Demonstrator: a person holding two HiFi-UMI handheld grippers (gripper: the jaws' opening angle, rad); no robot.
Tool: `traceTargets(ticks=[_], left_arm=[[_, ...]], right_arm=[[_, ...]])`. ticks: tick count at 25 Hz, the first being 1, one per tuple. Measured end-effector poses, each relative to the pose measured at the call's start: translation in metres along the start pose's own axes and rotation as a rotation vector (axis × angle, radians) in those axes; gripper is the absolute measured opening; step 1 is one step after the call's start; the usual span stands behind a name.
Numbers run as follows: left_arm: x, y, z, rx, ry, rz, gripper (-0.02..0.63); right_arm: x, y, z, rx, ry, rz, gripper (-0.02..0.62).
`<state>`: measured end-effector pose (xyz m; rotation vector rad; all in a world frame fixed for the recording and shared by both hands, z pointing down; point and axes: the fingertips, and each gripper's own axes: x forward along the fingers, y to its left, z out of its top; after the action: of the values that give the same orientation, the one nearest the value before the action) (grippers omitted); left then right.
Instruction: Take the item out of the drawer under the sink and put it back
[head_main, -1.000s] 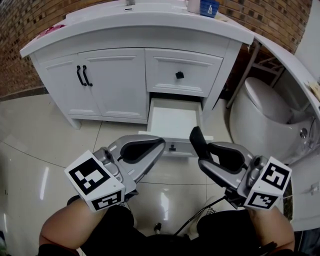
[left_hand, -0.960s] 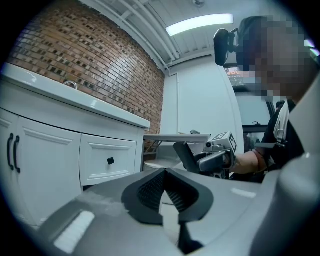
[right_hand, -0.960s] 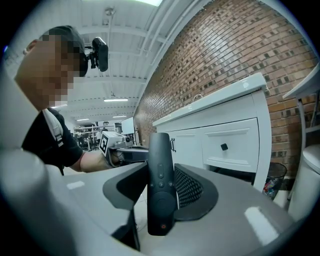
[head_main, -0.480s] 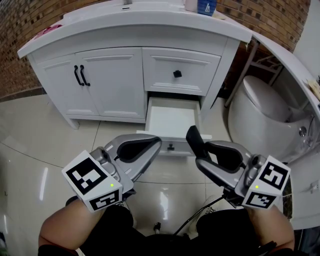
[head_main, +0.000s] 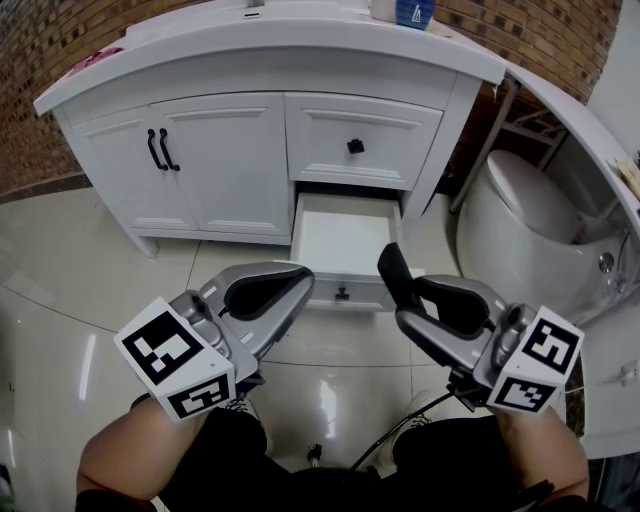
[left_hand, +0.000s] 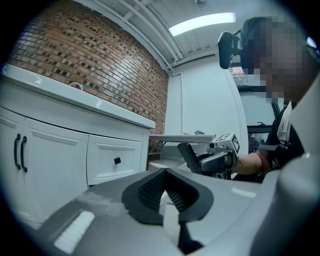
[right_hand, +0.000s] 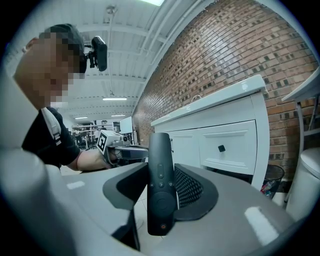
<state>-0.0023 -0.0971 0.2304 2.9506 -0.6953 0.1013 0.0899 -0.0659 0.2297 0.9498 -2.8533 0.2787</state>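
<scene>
My right gripper (head_main: 398, 288) is shut on a slim black remote control (head_main: 390, 272), which stands up between its pads in the right gripper view (right_hand: 160, 186), buttons facing the camera. It hangs just in front of the open lower drawer (head_main: 345, 232) of the white sink cabinet (head_main: 230, 150); the drawer's white inside shows nothing in it. To the left of the drawer front, my left gripper (head_main: 300, 277) is shut with nothing held; its dark pads (left_hand: 150, 187) meet at the tip. Each gripper also shows in the other's view: left gripper (right_hand: 125, 150), right gripper (left_hand: 200, 159).
Above the open drawer is a closed drawer with a black knob (head_main: 355, 147). Double doors with black handles (head_main: 160, 150) are to the left. A white toilet (head_main: 530, 215) stands at the right. Containers (head_main: 412, 12) sit on the countertop. My knees (head_main: 170, 450) are on the shiny tiled floor.
The left gripper has drifted slightly left and down. The right gripper still holds the remote in nearly the same place.
</scene>
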Motion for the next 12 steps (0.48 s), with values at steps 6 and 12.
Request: traceTargets(ticks=[6,12], left_arm=[[0.001,-0.005,0.001,0.004,0.002,-0.014,0.006],[0.005,-0.005,-0.001,-0.002,0.003,-0.017,0.006]], right_arm=[[0.003,-0.002,-0.002,0.004,0.004,0.001,0.17],[0.007,-0.015,0.008,0.024,-0.022,-0.037,0.17]])
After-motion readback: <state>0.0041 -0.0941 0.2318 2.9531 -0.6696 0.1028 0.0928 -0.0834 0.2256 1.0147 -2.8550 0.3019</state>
